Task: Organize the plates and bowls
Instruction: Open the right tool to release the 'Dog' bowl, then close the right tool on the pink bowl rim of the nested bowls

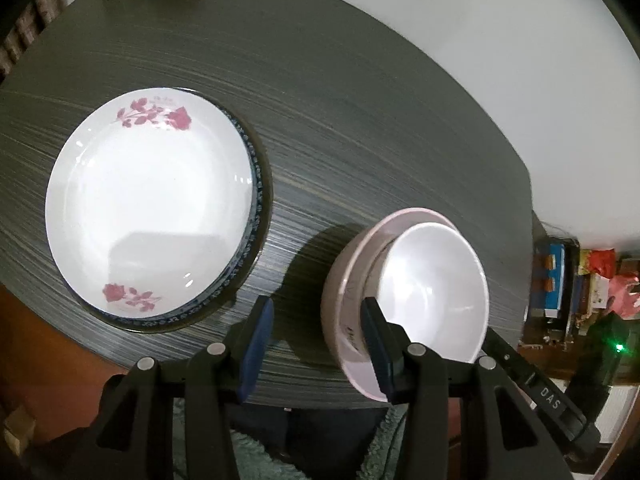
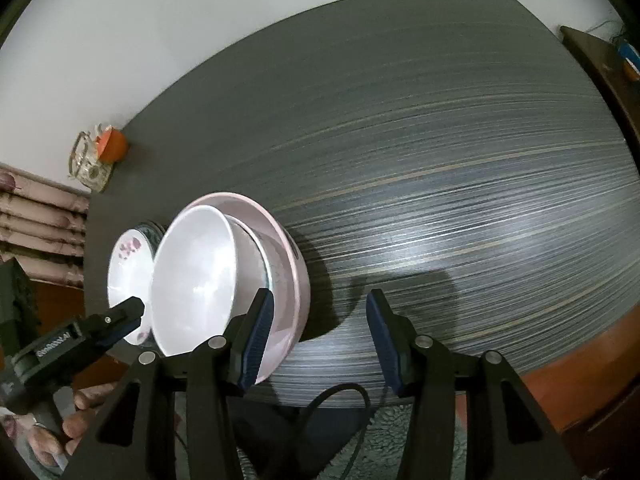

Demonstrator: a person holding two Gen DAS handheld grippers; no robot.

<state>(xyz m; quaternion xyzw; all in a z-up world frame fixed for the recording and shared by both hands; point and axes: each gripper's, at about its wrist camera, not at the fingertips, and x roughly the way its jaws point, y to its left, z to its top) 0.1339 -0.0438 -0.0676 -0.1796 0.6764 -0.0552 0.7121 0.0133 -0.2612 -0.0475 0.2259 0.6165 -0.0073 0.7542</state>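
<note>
Plates (image 1: 152, 208) sit stacked on my dark striped table (image 1: 360, 120): a white plate with pink roses on top of a blue-rimmed plate (image 1: 258, 200), both flat, faces up, so being round they have no long axis to speak of. In the left wrist view the stack lies left of the bowls and apart from them, with bare table between.

The bowls come next in size. A pink bowl (image 2: 294, 276) stands near the table's near edge, and a white bowl (image 2: 192, 276) is nested inside it, tilted (its mouth leans toward the plate side rather than straight up), with another rim, dark-edged, showing between the two.

My left gripper (image 1: 316, 340) has its jaws apart, nothing clamped; one blue pad is in front of the pink bowl's wall, the other over bare table between bowls and plates. Whether the pad touches the wall I cannot tell.

My right gripper (image 2: 320, 336) is likewise parted and empty, one pad at the pink bowl's rim, the other over the table on the far side from the plates.
</note>
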